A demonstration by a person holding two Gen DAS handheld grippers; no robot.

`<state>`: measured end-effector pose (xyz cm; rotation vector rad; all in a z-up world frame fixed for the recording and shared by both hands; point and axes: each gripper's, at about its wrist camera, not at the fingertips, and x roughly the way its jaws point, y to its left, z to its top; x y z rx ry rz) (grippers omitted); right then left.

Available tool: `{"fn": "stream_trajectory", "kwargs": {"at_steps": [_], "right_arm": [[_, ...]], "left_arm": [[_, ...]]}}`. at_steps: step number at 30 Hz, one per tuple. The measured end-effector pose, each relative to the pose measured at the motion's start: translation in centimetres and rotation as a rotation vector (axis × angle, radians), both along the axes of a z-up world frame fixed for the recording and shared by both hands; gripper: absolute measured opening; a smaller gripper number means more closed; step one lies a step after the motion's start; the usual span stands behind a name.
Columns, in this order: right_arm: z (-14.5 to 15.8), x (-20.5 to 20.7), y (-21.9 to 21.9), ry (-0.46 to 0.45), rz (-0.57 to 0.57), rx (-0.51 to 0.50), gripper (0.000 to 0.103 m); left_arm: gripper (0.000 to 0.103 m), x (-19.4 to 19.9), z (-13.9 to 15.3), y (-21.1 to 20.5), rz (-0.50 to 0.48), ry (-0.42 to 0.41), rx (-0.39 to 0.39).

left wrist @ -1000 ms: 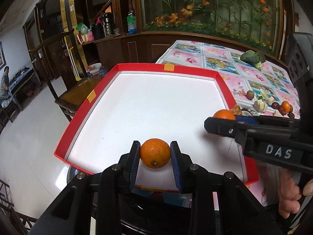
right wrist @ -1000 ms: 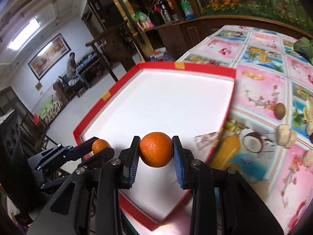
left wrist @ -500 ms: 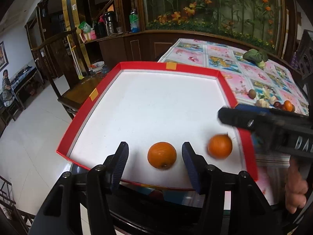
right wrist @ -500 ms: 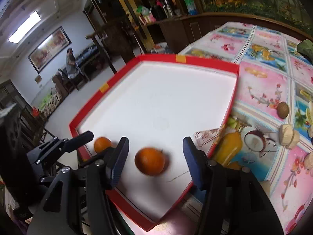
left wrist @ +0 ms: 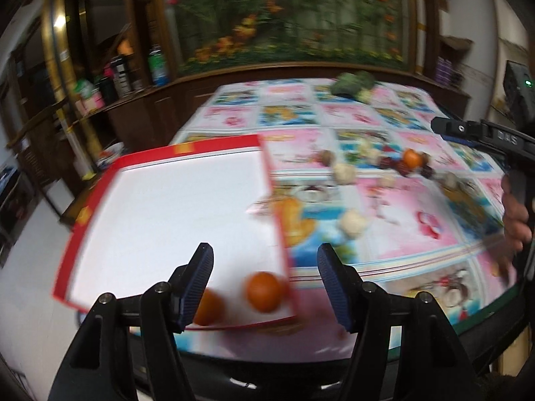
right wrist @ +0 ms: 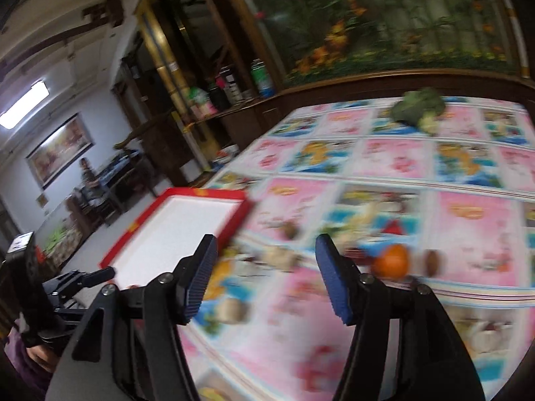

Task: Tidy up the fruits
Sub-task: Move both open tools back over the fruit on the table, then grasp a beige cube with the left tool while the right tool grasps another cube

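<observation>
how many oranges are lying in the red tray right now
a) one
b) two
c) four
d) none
b: the left wrist view shows two oranges, one partly behind the left tongs and one by the near right corner of the red tray, both blurred; both sets of tongs are open and hold nothing.

Floral tablecloth (left wrist: 394, 207) w/ pink & blue squares, green veg (right wrist: 418, 108) at far end, bottles (right wrist: 262, 78) on wooden shelf, flower mural (left wrist: 287, 13) behind, framed pic (right wrist: 58, 148) on wall.
</observation>
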<state>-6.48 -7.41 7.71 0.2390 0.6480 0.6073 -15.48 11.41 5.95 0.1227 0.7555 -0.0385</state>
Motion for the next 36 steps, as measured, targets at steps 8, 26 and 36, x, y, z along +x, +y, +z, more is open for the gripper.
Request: {"fn": "stream_trajectory", "kwargs": {"at_steps": [8, 26, 36], "right_arm": [[-2.0, 0.1, -9.2, 0.072, -0.149, -0.065, 0.063], [-5.7, 0.5, -6.4, 0.176, -0.112, -0.33, 0.052], [-6.4, 1.1, -6.3, 0.223, -0.147, -0.322, 0.029]], "left_arm": [[0.065, 2.7, -2.1, -5.3, -0.113, 0.086, -0.004], [0.065, 6.0, -3.3, -5.2, -0.102, 0.152, -0.072], [0.042, 7.2, -3.9, -5.8, -0.127, 0.176, -0.075]]}}
